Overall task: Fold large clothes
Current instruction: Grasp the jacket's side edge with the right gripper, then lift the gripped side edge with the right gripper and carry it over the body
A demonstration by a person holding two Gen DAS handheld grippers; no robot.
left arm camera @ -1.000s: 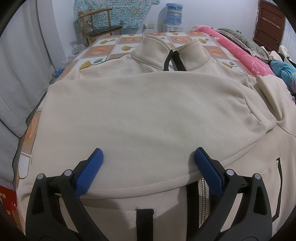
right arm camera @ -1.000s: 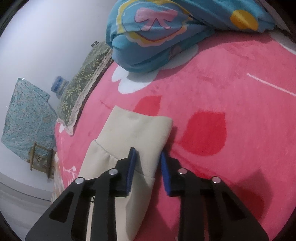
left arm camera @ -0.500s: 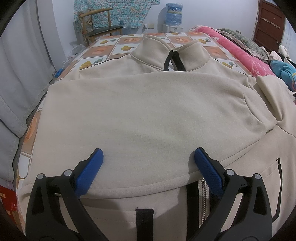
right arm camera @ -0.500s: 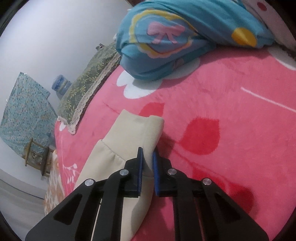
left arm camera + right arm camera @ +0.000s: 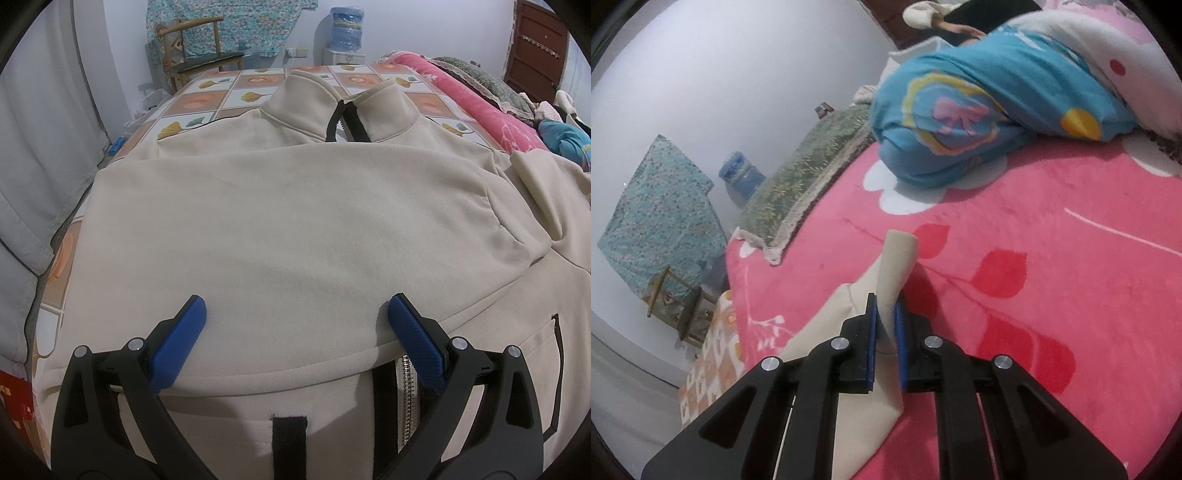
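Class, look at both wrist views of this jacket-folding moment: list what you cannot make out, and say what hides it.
- Left wrist view: the beige jacket's hem and lower zip, cut off by the bottom edge and the left gripper.
- Right wrist view: the cuff's pinched part, hidden between the right gripper's jaws.
- Right wrist view: the jacket's body, outside the frame.

Both tools share one build. The left gripper (image 5: 295,314) has two matte black plastic arms with triangular cut-outs, round silver pivot screws, and long blue fingers (image 5: 177,339) with a fine dotted texture. The right gripper (image 5: 885,306) has the same black frame, four silver screws across its linkage, and thin blue pads (image 5: 872,339) on black finger blocks.
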